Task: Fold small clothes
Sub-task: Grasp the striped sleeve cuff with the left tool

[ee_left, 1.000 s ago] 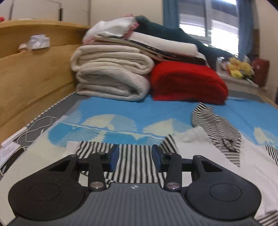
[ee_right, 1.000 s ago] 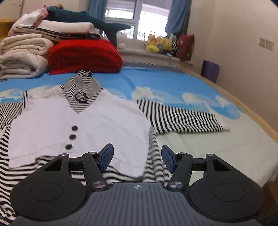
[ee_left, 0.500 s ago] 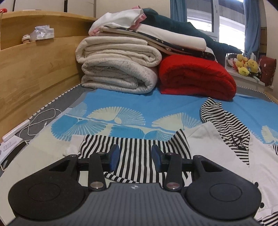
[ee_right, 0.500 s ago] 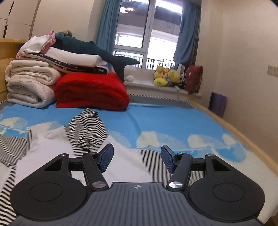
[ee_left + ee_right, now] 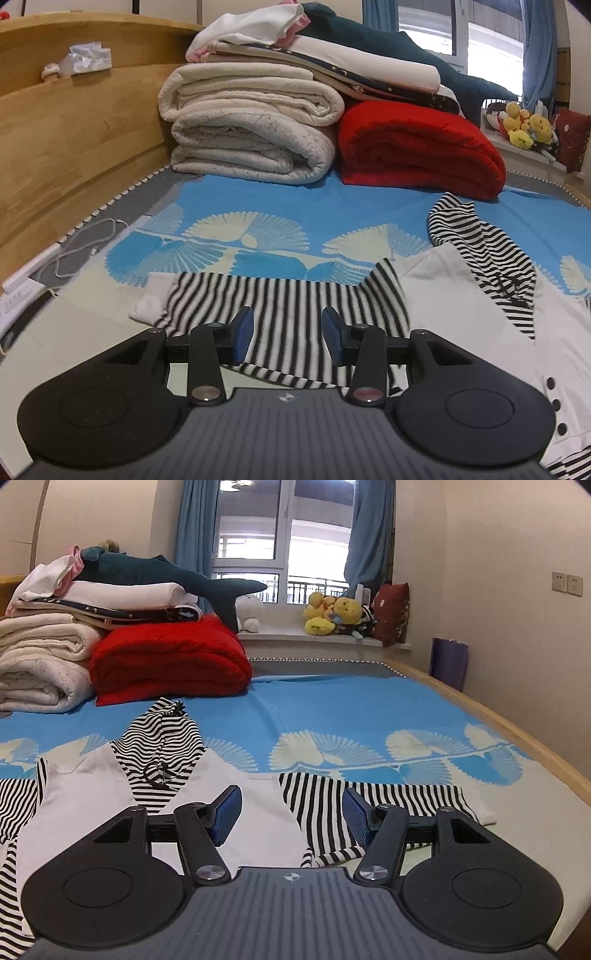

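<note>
A small hooded garment lies flat on the bed: white vest front (image 5: 476, 328) with dark buttons, black-and-white striped hood (image 5: 480, 247) and striped sleeves. In the left wrist view my left gripper (image 5: 288, 336) is open and empty, low over the left striped sleeve (image 5: 288, 306). In the right wrist view my right gripper (image 5: 291, 814) is open and empty, over the seam between the white front (image 5: 258, 812) and the right striped sleeve (image 5: 373, 797). The hood (image 5: 162, 746) lies to its upper left.
Folded cream blankets (image 5: 251, 136) and a red blanket (image 5: 417, 147) are stacked at the head of the bed (image 5: 332, 709). A wooden headboard (image 5: 74, 140) and a white cable (image 5: 85, 243) are on the left. Plush toys (image 5: 332, 616) sit on the windowsill; a wall lies to the right.
Both grippers have tilted up and dropped lower toward the garment; the views now look along the bed rather than down on it. Both stay open and empty.
</note>
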The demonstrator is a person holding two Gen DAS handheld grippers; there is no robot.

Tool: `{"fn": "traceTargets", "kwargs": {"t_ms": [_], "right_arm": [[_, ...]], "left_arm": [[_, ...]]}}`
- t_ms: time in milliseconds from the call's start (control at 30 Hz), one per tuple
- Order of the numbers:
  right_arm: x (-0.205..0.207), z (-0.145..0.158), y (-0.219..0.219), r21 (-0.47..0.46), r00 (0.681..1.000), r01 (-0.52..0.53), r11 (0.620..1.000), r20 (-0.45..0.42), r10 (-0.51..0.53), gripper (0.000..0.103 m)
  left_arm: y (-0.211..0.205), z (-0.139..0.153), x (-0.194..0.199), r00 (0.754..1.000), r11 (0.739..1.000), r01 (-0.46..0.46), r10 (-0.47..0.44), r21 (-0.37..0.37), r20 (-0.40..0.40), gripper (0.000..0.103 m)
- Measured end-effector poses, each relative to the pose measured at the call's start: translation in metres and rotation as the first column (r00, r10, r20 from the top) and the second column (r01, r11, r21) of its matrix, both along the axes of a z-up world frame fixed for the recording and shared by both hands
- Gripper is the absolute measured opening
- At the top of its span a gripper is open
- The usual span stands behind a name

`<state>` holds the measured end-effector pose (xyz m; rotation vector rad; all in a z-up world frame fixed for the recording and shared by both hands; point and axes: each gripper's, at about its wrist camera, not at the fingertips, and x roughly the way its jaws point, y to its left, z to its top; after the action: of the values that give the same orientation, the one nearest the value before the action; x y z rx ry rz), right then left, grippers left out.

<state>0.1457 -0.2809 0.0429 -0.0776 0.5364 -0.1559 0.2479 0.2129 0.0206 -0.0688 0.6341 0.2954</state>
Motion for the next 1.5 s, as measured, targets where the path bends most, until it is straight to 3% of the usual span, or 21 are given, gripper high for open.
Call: {"fn": "traceTargets", "kwargs": {"t_ms": [100,200,333,400,533,700,733,767,800,833,933,1033,1067,1267,1333,1433,1500], "right_arm": [[0.004,-0.001,-0.002,0.014,1.0,0.002,1.0,-0.003,-0.002,0.061],[0.007,-0.001,-0.004,0.037,1.0,0.015,0.999,-0.004,-0.015,0.061],[0.006,-0.001,-0.003,0.067,1.0,0.011,0.998,0.012,-0.012,0.059],[0.004,-0.002,-0.002,0.071,1.0,0.004,0.997,0.013,-0.005,0.057],[0.005,-0.005,0.004,0.041,0.999,-0.035,0.999,0.009,0.034,0.054],[0.003,-0.002,-0.001,0.037,0.998,-0.057,0.998,0.011,0.057,0.054],[0.003,-0.002,-0.003,0.043,0.998,-0.054,0.998,0.008,0.054,0.054],[0.003,-0.002,-0.006,0.05,0.999,-0.052,0.997,0.004,0.052,0.054],[0.003,-0.002,-0.009,0.057,0.999,-0.05,0.997,-0.001,0.05,0.054],[0.004,-0.002,-0.011,0.061,0.999,-0.048,0.997,-0.005,0.049,0.054],[0.009,-0.004,-0.016,0.071,0.999,-0.044,0.997,-0.027,0.046,0.054],[0.013,-0.008,-0.02,0.073,0.998,-0.035,0.997,-0.048,0.038,0.054],[0.014,-0.008,-0.021,0.072,0.998,-0.034,0.997,-0.052,0.038,0.054],[0.022,-0.013,-0.023,0.063,0.996,-0.036,0.997,-0.078,0.041,0.054],[0.025,-0.014,-0.022,0.06,0.995,-0.039,0.997,-0.084,0.044,0.054],[0.026,-0.016,-0.019,0.055,0.994,-0.047,0.997,-0.093,0.052,0.053],[0.026,-0.016,-0.018,0.055,0.993,-0.056,0.997,-0.098,0.061,0.05]], "left_arm": [[0.007,-0.005,0.001,1.0,0.998,-0.013,0.012,-0.067,-0.011,0.044],[0.021,-0.015,0.004,0.997,0.99,-0.05,0.043,-0.129,-0.057,0.024],[0.046,-0.025,0.008,0.988,0.976,-0.125,0.106,-0.179,-0.11,0.023],[0.066,-0.026,0.017,0.978,0.956,-0.184,0.155,-0.229,-0.139,0.023],[0.117,-0.032,0.035,0.957,0.859,-0.29,0.249,-0.422,-0.151,0.023],[0.161,-0.077,0.042,0.922,0.766,-0.383,0.35,-0.516,-0.165,0.024],[0.166,-0.091,0.041,0.917,0.735,-0.394,0.355,-0.551,-0.182,0.024],[0.174,-0.102,0.043,0.898,0.683,-0.437,0.369,-0.586,-0.239,0.024],[0.183,-0.112,0.043,0.877,0.61,-0.474,0.393,-0.635,-0.277,0.024],[0.19,-0.118,0.044,0.874,0.564,-0.471,0.402,-0.678,-0.272,0.026],[0.198,-0.126,0.052,0.864,0.557,-0.493,0.401,-0.668,-0.303,0.03],[0.207,-0.137,0.054,0.85,0.513,-0.509,0.425,-0.691,-0.31,0.03],[0.21,-0.138,0.054,0.847,0.51,-0.51,0.437,-0.693,-0.302,0.03],[0.217,-0.141,0.064,0.843,0.552,-0.513,0.47,-0.658,-0.262,0.025],[0.215,-0.139,0.067,0.84,0.572,-0.523,0.472,-0.632,-0.267,0.006],[0.198,-0.119,0.073,0.852,0.652,-0.513,0.465,-0.558,-0.239,0.003],[0.174,-0.09,0.079,0.895,0.733,-0.433,0.417,-0.525,-0.156,0.003]]}}
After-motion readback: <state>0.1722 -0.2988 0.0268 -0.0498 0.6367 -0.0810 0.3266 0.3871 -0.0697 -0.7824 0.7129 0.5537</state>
